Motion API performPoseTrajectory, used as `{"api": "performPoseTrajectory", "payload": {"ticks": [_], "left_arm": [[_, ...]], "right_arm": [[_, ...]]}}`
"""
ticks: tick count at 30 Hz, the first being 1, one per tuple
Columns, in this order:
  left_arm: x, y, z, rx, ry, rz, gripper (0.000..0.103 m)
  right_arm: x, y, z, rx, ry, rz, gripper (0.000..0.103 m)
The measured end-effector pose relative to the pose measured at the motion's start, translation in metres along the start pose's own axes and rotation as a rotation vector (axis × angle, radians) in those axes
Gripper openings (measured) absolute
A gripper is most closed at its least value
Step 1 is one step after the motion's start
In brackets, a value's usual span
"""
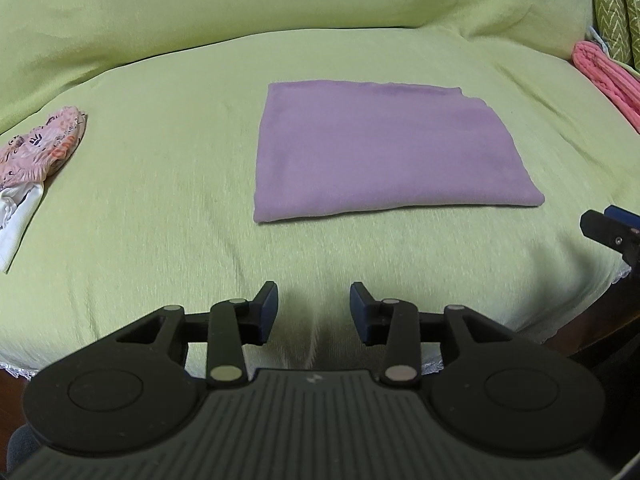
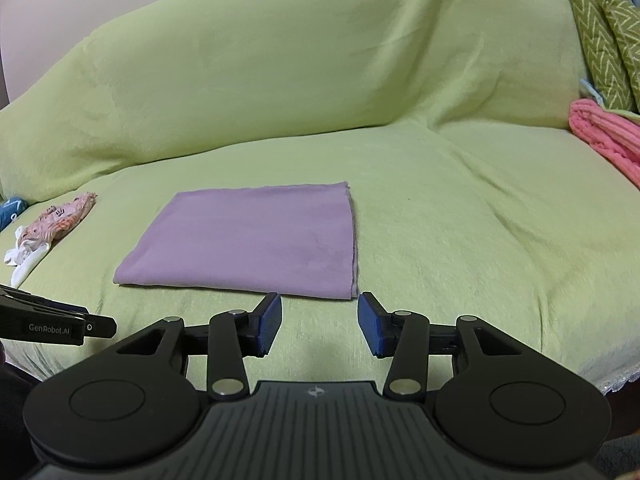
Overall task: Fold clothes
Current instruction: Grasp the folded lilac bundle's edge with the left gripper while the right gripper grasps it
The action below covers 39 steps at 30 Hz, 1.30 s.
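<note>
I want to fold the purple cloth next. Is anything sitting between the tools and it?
No, nothing visible is in the way. The purple cloth lies flat on the green cover, and only bare cover shows between it and the open right tool and the open left tool. The patterned pink garment sits off to the left.

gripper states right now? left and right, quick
Left gripper: open, holding nothing, short of the purple cloth.
Right gripper: open, holding nothing, just before the cloth's near edge.
</note>
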<state>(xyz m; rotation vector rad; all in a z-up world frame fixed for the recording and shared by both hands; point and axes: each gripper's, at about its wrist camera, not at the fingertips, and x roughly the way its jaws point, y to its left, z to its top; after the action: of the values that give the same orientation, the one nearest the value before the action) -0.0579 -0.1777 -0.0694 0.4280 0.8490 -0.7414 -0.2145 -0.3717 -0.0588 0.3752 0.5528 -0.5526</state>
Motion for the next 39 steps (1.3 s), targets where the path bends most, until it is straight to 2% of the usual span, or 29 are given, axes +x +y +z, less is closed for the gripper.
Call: {"api": "performPoseTrajectory", "payload": {"ticks": [3, 8, 11, 14, 17, 22, 24, 31, 34, 37, 39], "left_arm": [[0.002, 0.008, 0.001, -0.012, 0.001, -0.022, 0.037], [0.002, 0.054, 0.026, -0.077, -0.030, -0.074, 0.041], [0.009, 0.086, 0.048, -0.128, -0.067, -0.173, 0.042], [0.034, 0.119, 0.072, -0.232, -0.060, -0.373, 0.045], [0.073, 0.136, 0.090, -0.293, -0.008, -0.455, 0.049], [0.137, 0.162, 0.121, -0.392, 0.078, -0.592, 0.049], [0.154, 0.166, 0.128, -0.403, 0.081, -0.660, 0.049], [0.185, 0.155, 0.146, -0.359, 0.067, -0.772, 0.049], [0.192, 0.150, 0.148, -0.339, 0.066, -0.816, 0.048], [0.199, 0.147, 0.149, -0.336, 0.069, -0.833, 0.042], [0.203, 0.145, 0.148, -0.338, 0.071, -0.838, 0.023]], "right_arm": [[0.003, 0.003, 0.001, -0.015, 0.003, 0.014, 0.047], [0.014, 0.019, 0.002, -0.101, 0.022, 0.044, 0.052], [0.021, 0.027, 0.005, -0.154, 0.032, 0.057, 0.054], [0.029, 0.027, 0.012, -0.177, 0.032, 0.053, 0.057], [0.039, 0.019, 0.022, -0.170, 0.043, 0.052, 0.058], [0.058, -0.001, 0.037, -0.133, 0.064, 0.049, 0.059], [0.067, -0.009, 0.044, -0.112, 0.072, 0.057, 0.059], [0.093, -0.034, 0.062, -0.084, 0.088, 0.069, 0.060], [0.104, -0.050, 0.069, -0.031, 0.100, 0.098, 0.060], [0.119, -0.074, 0.079, 0.088, 0.123, 0.166, 0.060], [0.132, -0.088, 0.085, 0.154, 0.145, 0.248, 0.060]]}}
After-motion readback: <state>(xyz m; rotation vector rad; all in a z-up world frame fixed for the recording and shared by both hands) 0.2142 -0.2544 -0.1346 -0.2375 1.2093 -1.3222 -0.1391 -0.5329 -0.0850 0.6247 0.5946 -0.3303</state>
